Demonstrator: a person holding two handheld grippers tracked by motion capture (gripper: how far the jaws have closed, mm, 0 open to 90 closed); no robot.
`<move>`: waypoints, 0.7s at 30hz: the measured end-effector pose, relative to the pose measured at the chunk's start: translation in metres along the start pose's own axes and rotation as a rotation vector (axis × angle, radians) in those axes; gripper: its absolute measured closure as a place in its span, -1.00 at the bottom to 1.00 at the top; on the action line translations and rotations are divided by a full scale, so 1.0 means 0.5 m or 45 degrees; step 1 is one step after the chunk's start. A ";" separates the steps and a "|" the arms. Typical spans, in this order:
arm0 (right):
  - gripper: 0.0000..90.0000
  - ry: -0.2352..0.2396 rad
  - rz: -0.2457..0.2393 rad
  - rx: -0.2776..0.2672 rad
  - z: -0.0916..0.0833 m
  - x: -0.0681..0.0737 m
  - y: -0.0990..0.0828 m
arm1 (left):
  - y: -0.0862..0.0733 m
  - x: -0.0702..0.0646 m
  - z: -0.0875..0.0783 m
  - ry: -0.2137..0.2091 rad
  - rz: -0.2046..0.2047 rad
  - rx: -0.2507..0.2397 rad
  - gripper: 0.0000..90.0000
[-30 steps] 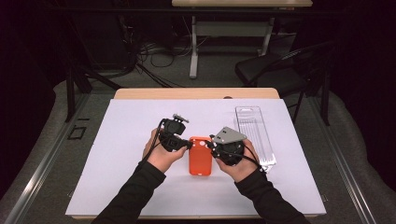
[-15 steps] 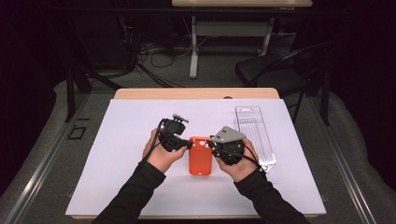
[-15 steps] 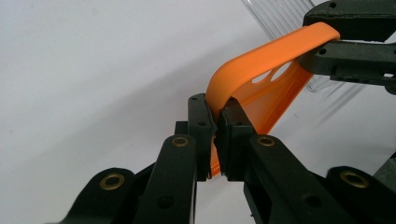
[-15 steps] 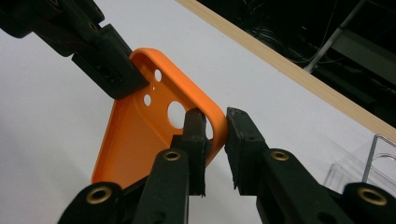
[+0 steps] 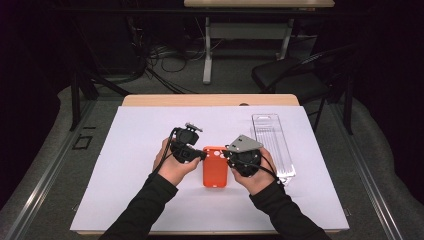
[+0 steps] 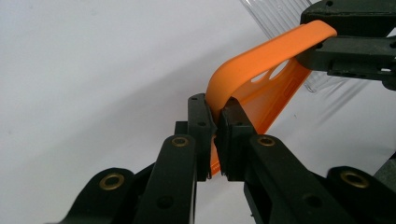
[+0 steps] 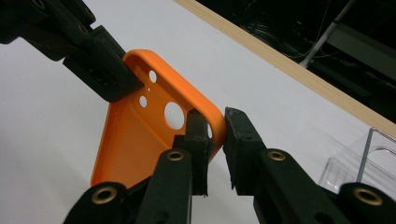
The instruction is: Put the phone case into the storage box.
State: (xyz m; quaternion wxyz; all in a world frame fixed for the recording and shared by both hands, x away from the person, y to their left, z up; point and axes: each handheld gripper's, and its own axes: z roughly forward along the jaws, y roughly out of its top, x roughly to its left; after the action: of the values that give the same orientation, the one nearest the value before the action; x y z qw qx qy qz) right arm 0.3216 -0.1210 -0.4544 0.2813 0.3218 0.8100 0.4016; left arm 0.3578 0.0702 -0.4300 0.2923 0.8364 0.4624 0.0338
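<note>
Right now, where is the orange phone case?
In the high view the orange phone case sits mid-table on the white sheet, between the left gripper and right gripper, which pinch its top corners; the clear plastic tray lies to its right.

The right gripper (image 7: pixel 216 128) pinches a top corner rim of an orange phone case (image 7: pixel 133 140), one jaw inside, one outside. At ten o'clock, the left gripper (image 7: pixel 100 70) clamps the other corner. At four o'clock lies a clear plastic tray (image 7: pixel 364 163) on the white table (image 7: pixel 42 140).

Bright, even overhead light on the white table (image 5: pixel 125 200), dark surroundings, close foregrounds slightly soft.
</note>
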 end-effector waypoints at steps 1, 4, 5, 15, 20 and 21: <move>0.79 -0.001 0.000 0.001 0.000 0.000 0.000 | 0.000 0.000 0.000 0.001 0.000 -0.003 0.89; 0.80 -0.005 0.007 0.006 0.002 0.000 -0.001 | 0.000 0.000 0.001 -0.001 0.000 0.000 0.88; 0.80 -0.007 0.010 0.007 0.002 0.000 -0.001 | -0.001 0.000 0.002 -0.005 0.000 -0.004 0.88; 0.82 -0.016 0.014 0.006 0.002 0.001 -0.003 | -0.002 0.001 0.002 -0.014 -0.004 -0.011 0.87; 0.82 -0.020 0.004 -0.010 0.001 0.001 -0.004 | -0.003 0.001 0.001 -0.022 -0.004 -0.016 0.86; 0.82 -0.014 0.006 -0.014 0.001 -0.001 -0.005 | -0.002 0.002 0.001 -0.026 -0.002 -0.015 0.86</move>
State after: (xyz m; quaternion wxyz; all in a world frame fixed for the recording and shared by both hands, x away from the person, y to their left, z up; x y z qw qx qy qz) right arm 0.3214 -0.1223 -0.4564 0.2867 0.3244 0.8054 0.4049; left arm 0.3575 0.0713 -0.4310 0.3018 0.8345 0.4601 0.0279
